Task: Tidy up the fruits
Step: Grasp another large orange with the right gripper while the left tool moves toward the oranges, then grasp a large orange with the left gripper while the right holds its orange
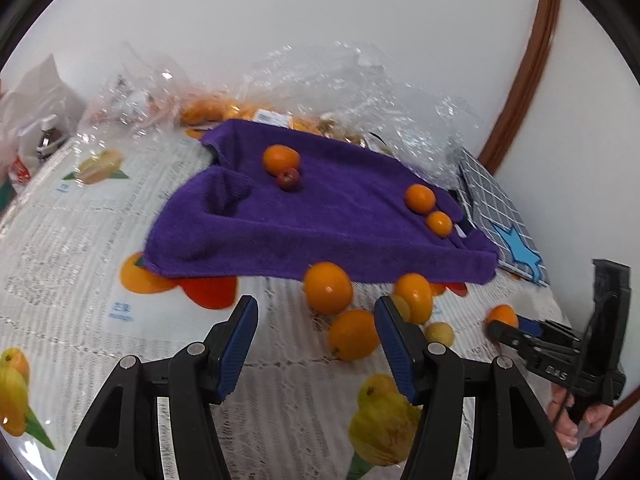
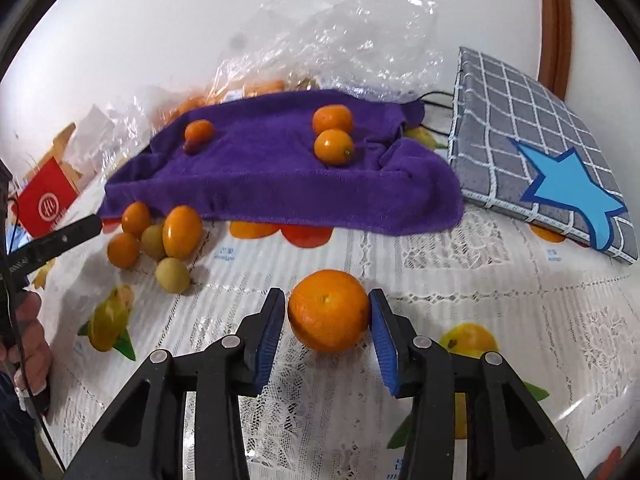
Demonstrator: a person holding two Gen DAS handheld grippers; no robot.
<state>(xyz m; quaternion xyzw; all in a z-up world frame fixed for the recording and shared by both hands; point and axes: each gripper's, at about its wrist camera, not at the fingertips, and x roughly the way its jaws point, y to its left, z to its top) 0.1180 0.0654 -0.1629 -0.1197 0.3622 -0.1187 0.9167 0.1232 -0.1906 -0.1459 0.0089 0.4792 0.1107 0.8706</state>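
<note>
White wall stands behind everything, and below it the tabletop (image 2: 500, 264) is covered with a lace cloth printed with fruit pictures. On it lies a big purple towel (image 2: 280, 172), with crumpled clear plastic bags (image 2: 352, 40) behind it and a grey checked pad (image 2: 532, 136) with a blue star at its right side. Four small fruits already rest on the towel, in two pairs.

In front of the towel, on the bare cloth, a loose group of oranges (image 1: 328, 288) and pale small fruits waits. The left tongs (image 1: 316, 340) are spread and hold nothing; one orange of that group (image 1: 354, 340) lies just beside the inner face of their right finger, more to the right than in the middle of the gap.

The right tongs (image 2: 328, 320) are the ones that matter now. A single orange (image 2: 328, 310) sits on the cloth exactly between their blue pads, straight ahead, apart from the group. The right pad looks touching the peel, while a thin gap seems to remain at the left pad, so I judge the fruit is framed but not yet firmly pinched. The orange is nearly round, so no axis is important. The towel lies directly beyond it, and the right hand is clearly the nearer one for carrying it there.
</note>
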